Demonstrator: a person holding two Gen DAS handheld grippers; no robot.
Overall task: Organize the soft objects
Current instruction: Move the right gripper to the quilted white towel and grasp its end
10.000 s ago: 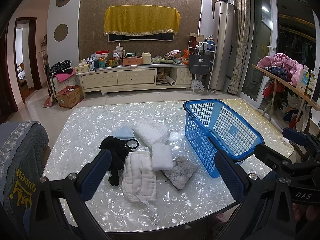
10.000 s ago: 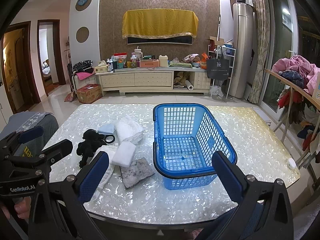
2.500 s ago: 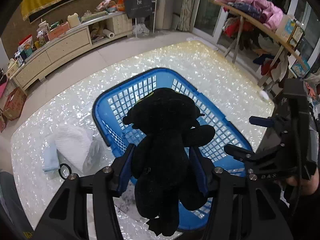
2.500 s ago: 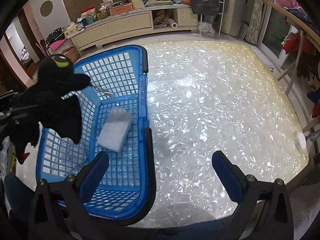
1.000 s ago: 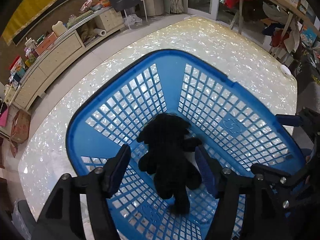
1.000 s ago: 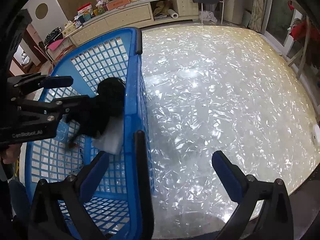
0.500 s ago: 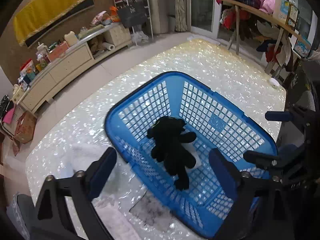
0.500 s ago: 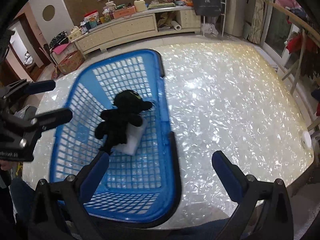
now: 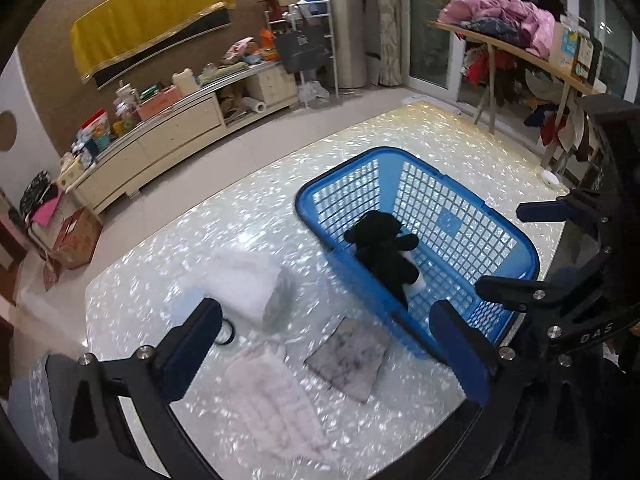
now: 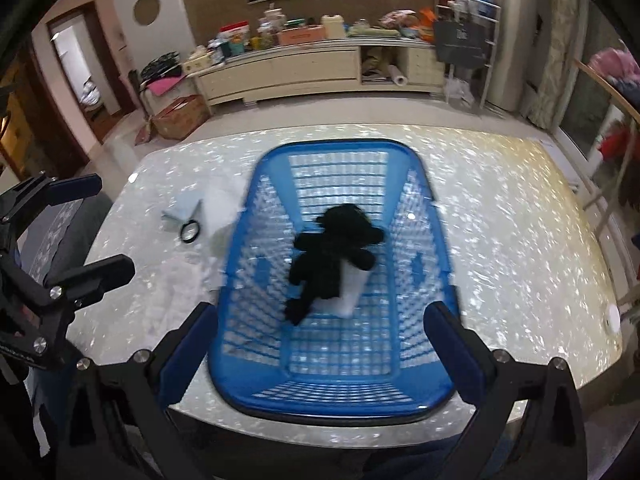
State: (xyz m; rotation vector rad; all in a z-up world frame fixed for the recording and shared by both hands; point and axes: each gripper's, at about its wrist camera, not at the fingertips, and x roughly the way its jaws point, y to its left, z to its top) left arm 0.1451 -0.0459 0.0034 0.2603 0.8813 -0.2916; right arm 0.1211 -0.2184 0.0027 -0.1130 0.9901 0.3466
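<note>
A living room with a long cream sideboard (image 10: pixel 304 68) along the back wall and a yellow cloth (image 9: pixel 148 20) hung above it frames a glossy, pearl-flecked table (image 10: pixel 520 240) that fills the middle of both views. A blue basket (image 10: pixel 412 396) sits on the table, at centre in the right wrist view and right of centre in the left wrist view. Inside it a black plush toy (image 10: pixel 332 252) lies sprawled across a white folded cloth (image 10: pixel 352 288), which shows only at the toy's lower right. Left of the basket in the left wrist view, a folded white towel (image 9: pixel 248 284) rests on the table, with a black ring (image 9: pixel 225 330) just beside its lower left edge. Below them lie a pale quilted cloth (image 9: pixel 276 396) at lower centre and a grey mat (image 9: pixel 348 364) close to the basket's near wall. A light blue cloth (image 10: pixel 180 210) sits beside the ring at centre left of the right wrist view. The left gripper (image 9: pixel 332 350) hovers over the cloths with its jaws spread wide, holding nothing. The right gripper (image 10: pixel 320 350) hangs above the basket's near rim, jaws likewise wide apart and empty. A wooden rack piled with clothes (image 9: pixel 500 12) stands at the upper right of the left wrist view.
</note>
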